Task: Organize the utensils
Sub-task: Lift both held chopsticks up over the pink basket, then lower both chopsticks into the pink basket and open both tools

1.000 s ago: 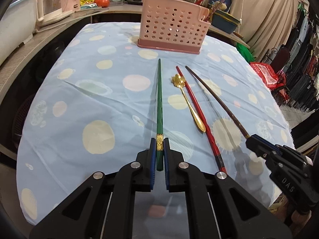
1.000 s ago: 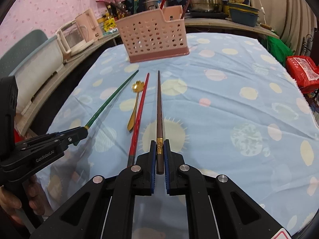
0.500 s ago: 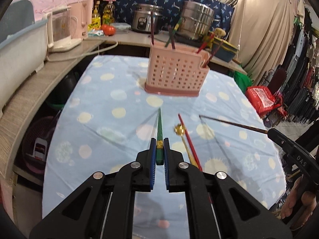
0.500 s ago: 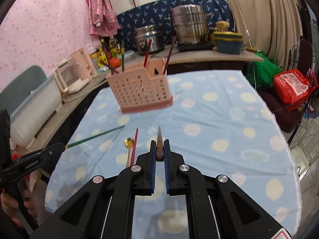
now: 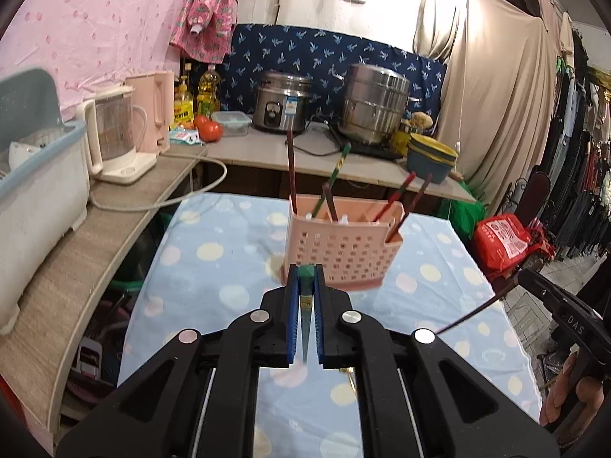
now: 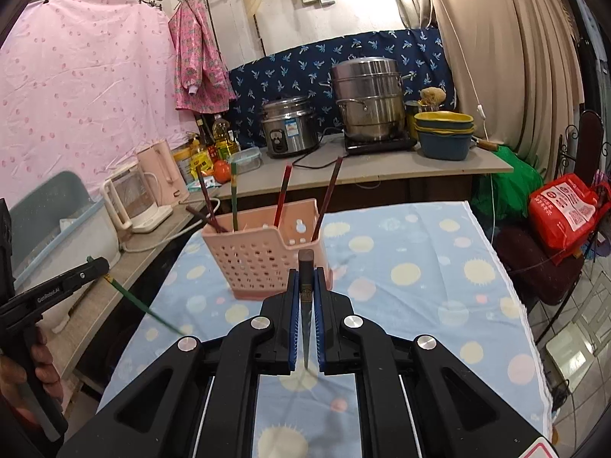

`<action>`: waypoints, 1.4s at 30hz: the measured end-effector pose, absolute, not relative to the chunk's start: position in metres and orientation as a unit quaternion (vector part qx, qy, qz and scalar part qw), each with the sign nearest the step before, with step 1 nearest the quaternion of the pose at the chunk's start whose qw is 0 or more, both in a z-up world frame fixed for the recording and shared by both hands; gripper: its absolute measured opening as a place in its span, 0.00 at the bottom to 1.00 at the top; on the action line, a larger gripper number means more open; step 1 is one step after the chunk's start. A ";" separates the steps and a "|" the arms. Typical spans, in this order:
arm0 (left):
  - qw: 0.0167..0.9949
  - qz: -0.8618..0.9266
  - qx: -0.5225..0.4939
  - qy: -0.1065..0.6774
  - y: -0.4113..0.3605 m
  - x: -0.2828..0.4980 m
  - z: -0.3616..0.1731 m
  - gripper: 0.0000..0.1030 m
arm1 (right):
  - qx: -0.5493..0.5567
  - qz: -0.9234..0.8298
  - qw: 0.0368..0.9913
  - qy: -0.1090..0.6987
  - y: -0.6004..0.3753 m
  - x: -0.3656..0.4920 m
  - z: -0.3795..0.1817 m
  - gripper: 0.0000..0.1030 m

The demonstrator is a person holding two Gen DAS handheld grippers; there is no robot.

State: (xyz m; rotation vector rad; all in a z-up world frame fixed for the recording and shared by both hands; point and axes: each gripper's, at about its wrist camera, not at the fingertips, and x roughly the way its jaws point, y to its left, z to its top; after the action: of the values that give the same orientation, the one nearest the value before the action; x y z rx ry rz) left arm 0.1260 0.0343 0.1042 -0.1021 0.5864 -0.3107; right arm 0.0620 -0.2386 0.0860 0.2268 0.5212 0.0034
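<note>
My left gripper [image 5: 305,273] is shut on a green chopstick [image 5: 306,305], held above the table with its thin end hanging down. My right gripper [image 6: 305,276] is shut on a dark brown chopstick [image 6: 306,297], lifted the same way. A pink perforated utensil basket [image 5: 343,250] stands on the table ahead of both grippers, with several chopsticks upright in it. It also shows in the right wrist view [image 6: 263,255]. The right gripper shows at the right edge of the left wrist view [image 5: 553,301], and the left gripper at the left of the right wrist view [image 6: 57,286].
The table carries a light blue cloth with pale dots [image 6: 412,274]. A counter behind holds a rice cooker [image 5: 282,103], a steel steamer pot [image 5: 374,103], stacked bowls [image 6: 445,133] and a kettle [image 5: 114,133]. A white dish rack [image 5: 34,191] stands at left.
Both grippers rose from the table, each lifting its chopstick clear of the cloth and tipping it from lying flat to hanging downward. The views swung up toward the basket and counter.
</note>
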 end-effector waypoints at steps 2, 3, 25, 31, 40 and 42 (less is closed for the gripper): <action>0.947 -0.154 -0.053 0.277 0.034 0.135 0.115 0.07 | 0.117 0.003 0.961 0.250 -0.242 0.072 0.093 0.07; 0.949 -0.154 -0.053 0.271 0.034 0.139 0.120 0.07 | 0.118 0.004 0.962 0.247 -0.244 0.076 0.097 0.07; 0.978 -0.131 -0.080 0.142 0.033 0.234 0.240 0.07 | 0.143 0.007 0.975 0.172 -0.265 0.190 0.170 0.07; 0.975 -0.138 -0.080 0.156 0.022 0.262 0.227 0.07 | 0.151 0.011 0.968 0.200 -0.265 0.218 0.145 0.07; 0.963 -0.142 -0.092 0.210 0.014 0.291 0.183 0.07 | 0.161 0.015 0.960 0.230 -0.263 0.235 0.117 0.07; 0.962 -0.138 -0.094 0.219 0.014 0.294 0.175 0.07 | 0.157 0.016 0.959 0.235 -0.262 0.237 0.113 0.07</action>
State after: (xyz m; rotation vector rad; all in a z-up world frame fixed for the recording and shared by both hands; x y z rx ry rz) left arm 0.2941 0.0139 0.1750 -0.1900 0.4427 -0.2791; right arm 0.2374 -0.2617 0.1130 0.3188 0.4772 0.0328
